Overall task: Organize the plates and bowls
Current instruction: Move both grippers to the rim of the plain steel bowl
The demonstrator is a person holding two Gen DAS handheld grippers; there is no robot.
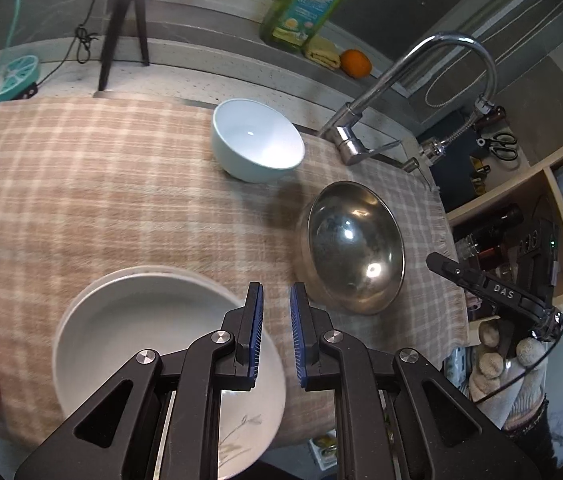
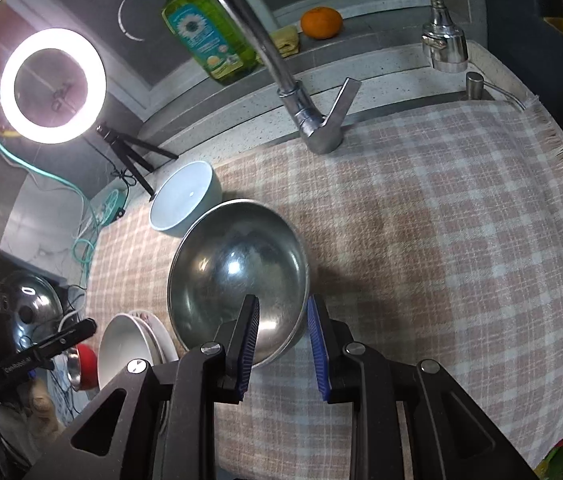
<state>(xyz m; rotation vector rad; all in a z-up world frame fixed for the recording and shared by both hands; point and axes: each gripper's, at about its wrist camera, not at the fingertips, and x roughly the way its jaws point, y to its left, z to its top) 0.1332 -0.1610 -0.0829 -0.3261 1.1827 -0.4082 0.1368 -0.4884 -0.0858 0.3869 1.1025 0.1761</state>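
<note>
A steel bowl (image 2: 237,264) is tipped up over the checked cloth (image 2: 441,240). My right gripper (image 2: 281,304) is shut on its near rim, one pad inside and one outside. In the left wrist view the steel bowl (image 1: 353,248) leans on its side, and the right gripper's fingers (image 1: 481,284) reach in from the right. My left gripper (image 1: 275,292) is shut to a narrow slit with nothing in it, just right of a deep white dish (image 1: 153,340) that rests on a plate. A pale blue bowl (image 1: 257,140) stands upright further back.
A chrome faucet (image 1: 401,80) arches over the cloth's far right. A green soap bottle (image 1: 309,0) and an orange (image 1: 355,63) sit on the ledge behind. A tripod (image 1: 121,32) stands back left. A red-and-steel bowl (image 2: 85,364) lies past the white dish.
</note>
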